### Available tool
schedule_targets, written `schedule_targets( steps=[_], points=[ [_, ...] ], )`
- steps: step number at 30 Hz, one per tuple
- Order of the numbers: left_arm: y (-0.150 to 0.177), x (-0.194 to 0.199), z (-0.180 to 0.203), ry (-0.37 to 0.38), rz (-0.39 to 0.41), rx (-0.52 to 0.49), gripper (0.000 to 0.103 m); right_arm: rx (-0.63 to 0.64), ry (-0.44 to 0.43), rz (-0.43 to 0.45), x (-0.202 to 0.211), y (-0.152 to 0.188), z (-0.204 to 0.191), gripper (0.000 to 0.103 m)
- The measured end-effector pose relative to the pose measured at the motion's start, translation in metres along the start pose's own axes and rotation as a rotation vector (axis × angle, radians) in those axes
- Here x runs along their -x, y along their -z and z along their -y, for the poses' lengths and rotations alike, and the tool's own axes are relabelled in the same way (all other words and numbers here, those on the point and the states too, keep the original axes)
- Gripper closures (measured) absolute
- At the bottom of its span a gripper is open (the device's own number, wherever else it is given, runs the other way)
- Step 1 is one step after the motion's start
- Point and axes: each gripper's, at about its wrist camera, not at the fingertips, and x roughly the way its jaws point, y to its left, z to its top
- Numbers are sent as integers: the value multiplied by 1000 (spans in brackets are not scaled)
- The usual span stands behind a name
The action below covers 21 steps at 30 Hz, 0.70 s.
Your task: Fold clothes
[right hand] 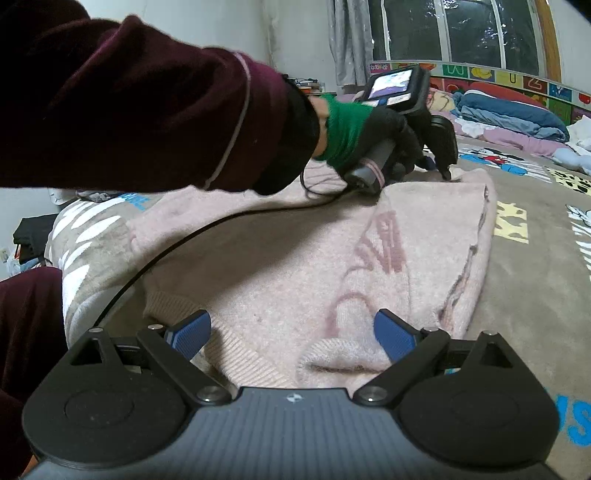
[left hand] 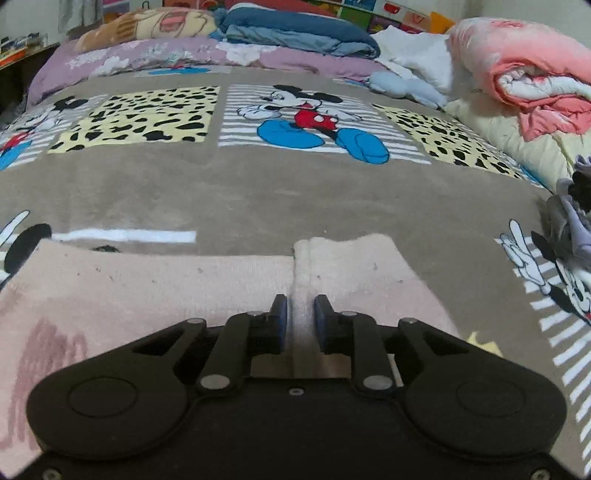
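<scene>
A pale pink sweater (left hand: 147, 288) with a darker pink print lies on the Mickey Mouse blanket (left hand: 258, 192) that covers the bed. A raised fold of it fills the narrow gap between the pads of my left gripper (left hand: 300, 306), which is shut on that ridge at the sweater's far edge. In the right wrist view the same sweater (right hand: 277, 258) is spread across the bed, with the left gripper (right hand: 445, 171) held by a gloved hand (right hand: 354, 133) at its far side. My right gripper (right hand: 291, 326) stands open low over the near ribbed edge, holding nothing.
Folded bedding is piled at the head of the bed: a blue blanket (left hand: 295, 33) and a pink quilt (left hand: 517, 74). A grey garment (left hand: 569, 221) lies at the right edge. A black cable (right hand: 184, 243) trails over the sweater under a maroon sleeve (right hand: 129, 103).
</scene>
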Motion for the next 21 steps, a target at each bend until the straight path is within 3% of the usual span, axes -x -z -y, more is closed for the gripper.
schedule_targets(
  steps=[2, 6, 7, 10, 12, 15, 21],
  points=[
    [-1, 13, -1, -13, 30, 25, 79, 1, 1, -1, 0, 0, 0, 7],
    [1, 41, 0, 87, 124, 62, 79, 6, 5, -2, 0, 0, -1, 7],
    [1, 41, 3, 129, 113, 65, 79, 8, 7, -3, 0, 0, -2, 7],
    [8, 19, 12, 64, 12, 21, 79, 12, 9, -4, -1, 0, -2, 7],
    [13, 8, 7, 60, -15, 32, 77, 9, 6, -3, -1, 0, -1, 7],
    [10, 35, -4, 132, 53, 157, 76, 8, 3, -2, -1, 0, 0, 7],
    [57, 116, -21, 188, 126, 166, 76, 18, 9, 1, -1, 0, -2, 7]
  ],
)
